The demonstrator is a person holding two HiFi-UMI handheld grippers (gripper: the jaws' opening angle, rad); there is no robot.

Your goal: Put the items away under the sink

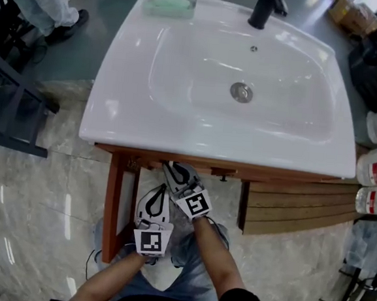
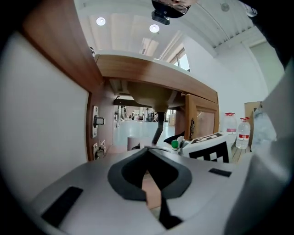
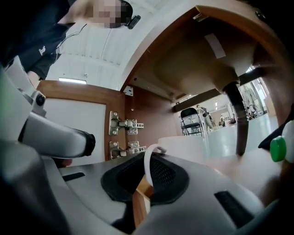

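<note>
Right gripper view settles the main thing for me: my right gripper (image 3: 148, 158) has its jaws all but together, pinched on the thin white loop handle (image 3: 147, 172) of what looks like a round white plastic pail (image 3: 183, 146). The pail lies straight ahead of the jaws, inside the brown wooden cabinet (image 1: 114, 192) under the white ceramic sink (image 1: 113, 117). Its handle arches up and forward from the pads towards the pail's rim.

The dark slanting drain pipe (image 3: 240, 124) stands beyond it to the right, and a green-capped bottle (image 3: 277, 149) is cut off at the frame's right edge. My left gripper (image 2: 148, 150) is closed on nothing and sits just behind and beside the right one, so the right is the nearer arm.

I judge that setting the pail down comes next. My own gripper body hides the pail's base, so I cannot tell whether it rests on the cabinet floor. From the head view the sink top hides the interior entirely.
</note>
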